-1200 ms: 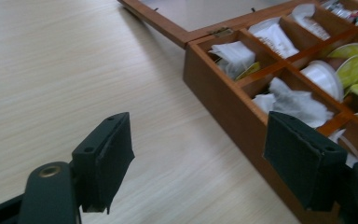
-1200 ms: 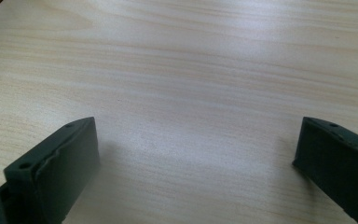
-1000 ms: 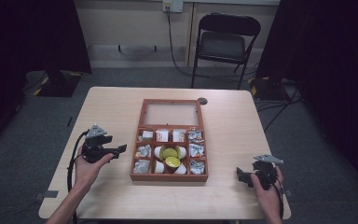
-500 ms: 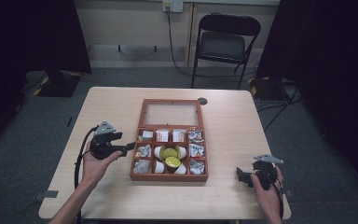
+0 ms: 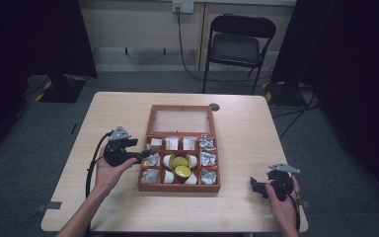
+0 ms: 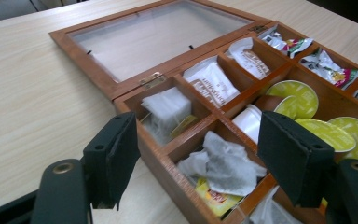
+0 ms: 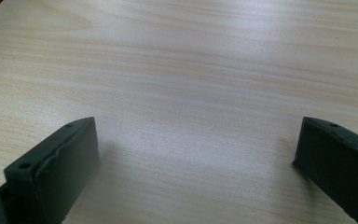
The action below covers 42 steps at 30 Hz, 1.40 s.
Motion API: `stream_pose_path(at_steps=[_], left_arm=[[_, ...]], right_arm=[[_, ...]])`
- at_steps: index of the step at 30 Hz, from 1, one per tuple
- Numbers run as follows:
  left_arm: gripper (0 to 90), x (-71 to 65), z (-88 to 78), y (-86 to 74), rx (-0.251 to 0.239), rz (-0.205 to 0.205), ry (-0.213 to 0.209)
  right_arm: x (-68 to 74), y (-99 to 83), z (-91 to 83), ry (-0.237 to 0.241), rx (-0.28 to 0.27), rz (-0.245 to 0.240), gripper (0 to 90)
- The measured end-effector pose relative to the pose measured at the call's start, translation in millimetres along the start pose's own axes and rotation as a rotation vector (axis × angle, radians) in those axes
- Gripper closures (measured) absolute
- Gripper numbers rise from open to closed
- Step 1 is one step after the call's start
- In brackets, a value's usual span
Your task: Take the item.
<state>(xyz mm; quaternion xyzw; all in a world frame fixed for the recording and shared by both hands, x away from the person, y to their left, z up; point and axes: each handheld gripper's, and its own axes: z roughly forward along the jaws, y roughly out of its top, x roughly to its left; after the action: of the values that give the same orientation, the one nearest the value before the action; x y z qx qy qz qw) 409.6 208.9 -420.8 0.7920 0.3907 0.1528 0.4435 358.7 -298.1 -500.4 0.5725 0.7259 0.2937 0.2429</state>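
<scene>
You are bringing your left gripper up to the left edge of the wooden tea box, jaws spread wide and gripping nothing, with the crumpled tea bag in the near-left compartment lying between them in the left gripper view. The glass lid is lying open and flat on the desk. Judging from this, nothing is being lifted yet; the pick is barely starting. Your right gripper is resting apart on the desk, jaws parted and empty.
</scene>
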Motion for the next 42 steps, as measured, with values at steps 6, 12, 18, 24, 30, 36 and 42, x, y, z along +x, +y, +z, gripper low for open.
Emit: stream_pose_path(at_steps=[6,12,18,24,30,36,42], left_arm=[[29.8,-13.1,6.8,7.4,-0.013,0.044,-0.008],[31.4,-19.0,18.1,15.0,-0.012,0.03,-0.052],[32.1,-28.6,30.7,23.1,-0.015,0.044,-0.107],[29.7,-36.0,42.5,23.1,-0.005,0.039,-0.157],[33.1,-45.7,50.2,22.2,0.021,0.085,-0.182],[34.3,-54.8,56.5,17.7,0.047,0.106,-0.207],[37.4,-65.6,60.0,17.0,0.064,0.128,-0.263]], right_arm=[[0.0,0.0,0.0,0.0,0.0,0.0,0.0],[0.0,0.0,0.0,0.0,0.0,0.0,0.0],[0.0,0.0,0.0,0.0,0.0,0.0,0.0],[0.0,0.2,0.2,0.0,0.0,0.0,0.0],[0.0,0.3,0.3,0.0,0.0,0.0,0.0],[0.1,0.4,0.4,0.001,0.0,0.0,0.0],[0.1,0.5,0.5,0.001,0.0,0.0,0.0]])
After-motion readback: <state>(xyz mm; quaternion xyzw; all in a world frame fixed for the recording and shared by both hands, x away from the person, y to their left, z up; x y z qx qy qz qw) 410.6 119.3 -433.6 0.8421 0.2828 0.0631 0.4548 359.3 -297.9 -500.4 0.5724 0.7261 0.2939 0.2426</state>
